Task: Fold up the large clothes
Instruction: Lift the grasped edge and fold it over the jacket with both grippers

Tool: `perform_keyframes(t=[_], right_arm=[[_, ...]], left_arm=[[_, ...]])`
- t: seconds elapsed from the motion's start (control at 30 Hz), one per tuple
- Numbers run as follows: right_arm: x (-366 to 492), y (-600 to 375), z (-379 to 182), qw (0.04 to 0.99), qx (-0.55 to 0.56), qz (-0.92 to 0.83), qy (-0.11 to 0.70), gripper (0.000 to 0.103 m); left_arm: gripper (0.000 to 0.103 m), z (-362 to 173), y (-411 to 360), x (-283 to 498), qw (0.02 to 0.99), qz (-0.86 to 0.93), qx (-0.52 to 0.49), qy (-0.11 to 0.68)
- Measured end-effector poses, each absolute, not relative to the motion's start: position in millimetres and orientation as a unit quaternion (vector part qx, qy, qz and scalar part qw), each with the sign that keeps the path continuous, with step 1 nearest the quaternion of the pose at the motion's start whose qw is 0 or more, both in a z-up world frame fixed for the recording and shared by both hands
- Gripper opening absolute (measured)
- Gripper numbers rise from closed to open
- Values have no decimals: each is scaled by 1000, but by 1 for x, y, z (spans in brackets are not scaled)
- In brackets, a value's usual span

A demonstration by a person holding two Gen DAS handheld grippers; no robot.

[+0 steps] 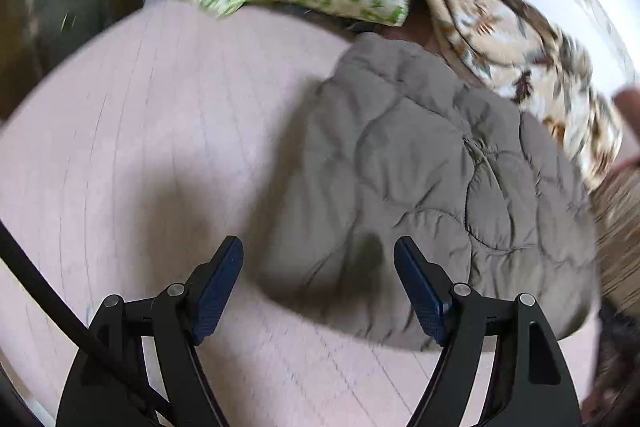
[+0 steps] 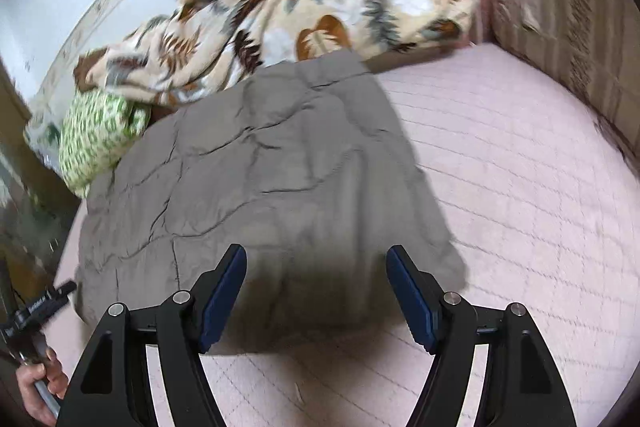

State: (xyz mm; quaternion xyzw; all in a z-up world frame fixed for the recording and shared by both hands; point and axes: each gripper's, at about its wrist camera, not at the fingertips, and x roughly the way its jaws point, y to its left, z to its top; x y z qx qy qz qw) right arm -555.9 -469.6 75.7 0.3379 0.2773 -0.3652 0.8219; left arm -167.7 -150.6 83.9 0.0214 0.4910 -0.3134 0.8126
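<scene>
Jacket (image 2: 256, 187) lies folded on your pink bed (image 2: 520, 187), its far edge against the leaf blanket (image 2: 320, 3) and green pillow (image 2: 96, 135). Your left gripper (image 1: 318, 283) and right gripper (image 2: 316, 291) both gape wide, empty, poised over its near edge.

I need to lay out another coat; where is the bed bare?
Bare pink sheet lies right of the grey quilted jacket, up to the striped cushion; more lies left of it in the left view. The far edge is crowded by the leaf-print blanket and green pillow.
</scene>
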Motion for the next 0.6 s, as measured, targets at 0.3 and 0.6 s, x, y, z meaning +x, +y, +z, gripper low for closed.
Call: perform_keyframes(t=[0.3, 0.6], right_arm=[[-637, -481, 45, 785, 471, -343, 211, 76], [-641, -491, 22, 761, 555, -291, 167, 77]], left_arm=[[78, 59, -96, -149, 758, -308, -116, 563], [77, 37, -119, -153, 726, -320, -167, 585]])
